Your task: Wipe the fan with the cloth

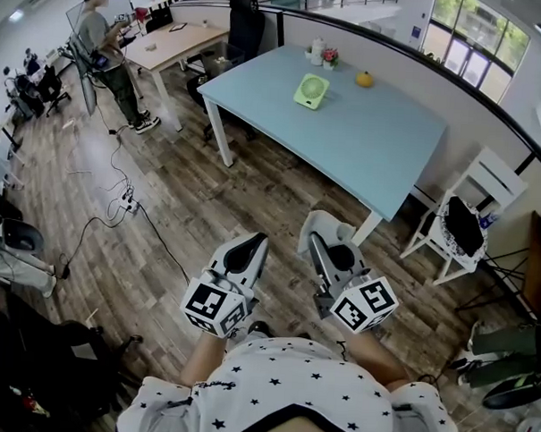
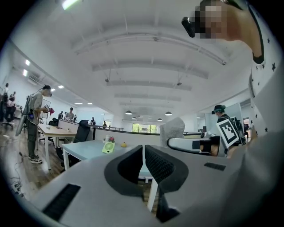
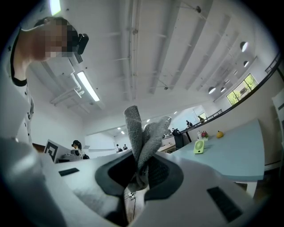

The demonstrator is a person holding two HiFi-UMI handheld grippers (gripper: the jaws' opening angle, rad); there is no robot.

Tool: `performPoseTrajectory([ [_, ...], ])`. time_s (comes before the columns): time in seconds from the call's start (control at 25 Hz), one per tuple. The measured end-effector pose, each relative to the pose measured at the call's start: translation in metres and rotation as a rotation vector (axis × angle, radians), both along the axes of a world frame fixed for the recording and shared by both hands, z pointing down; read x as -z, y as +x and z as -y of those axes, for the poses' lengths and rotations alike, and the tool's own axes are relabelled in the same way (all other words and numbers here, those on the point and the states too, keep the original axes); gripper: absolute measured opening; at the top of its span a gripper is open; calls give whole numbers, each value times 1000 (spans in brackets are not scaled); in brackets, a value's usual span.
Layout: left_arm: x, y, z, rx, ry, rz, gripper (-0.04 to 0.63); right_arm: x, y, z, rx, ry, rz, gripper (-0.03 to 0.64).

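Wiping has not begun — the green fan (image 1: 311,90) stands on the far blue table (image 1: 381,153), well apart from both grippers. The right gripper (image 3: 141,160) pinches the grey cloth (image 3: 143,131). The left gripper (image 2: 143,153) is closed on nothing — going over and wiping are yet to do.

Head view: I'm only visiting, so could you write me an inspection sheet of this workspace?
Surface: light blue rectangular table, mostly bare.
Job's things: small green desk fan standing on the table; grey knitted cloth clamped in the right hand-held gripper.
Clutter: yellow fruit, pink potted flowers, white container, all near the table's far edge.
Grippers: left hand-held gripper shut, empty; the right one shut on the cloth.
Cables: black cables on the wooden floor.
Surroundings: standing person, black office chair, white chair.
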State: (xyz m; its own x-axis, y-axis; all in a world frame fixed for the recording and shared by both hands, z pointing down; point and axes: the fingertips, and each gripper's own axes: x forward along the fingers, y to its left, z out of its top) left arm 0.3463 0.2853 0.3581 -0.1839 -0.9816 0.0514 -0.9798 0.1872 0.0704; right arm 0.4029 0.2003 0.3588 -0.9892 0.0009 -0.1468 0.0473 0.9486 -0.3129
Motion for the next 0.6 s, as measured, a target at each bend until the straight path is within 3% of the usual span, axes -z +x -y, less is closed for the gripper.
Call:
performPoseTrajectory([
  [0.4,-9,34,20,-6,-11,-1,40,-7,29,16,-2,4,10,46],
  [0.6,-16,33,24,-5,-24,-6,40,-15,32,23,-18,2,-9,46],
])
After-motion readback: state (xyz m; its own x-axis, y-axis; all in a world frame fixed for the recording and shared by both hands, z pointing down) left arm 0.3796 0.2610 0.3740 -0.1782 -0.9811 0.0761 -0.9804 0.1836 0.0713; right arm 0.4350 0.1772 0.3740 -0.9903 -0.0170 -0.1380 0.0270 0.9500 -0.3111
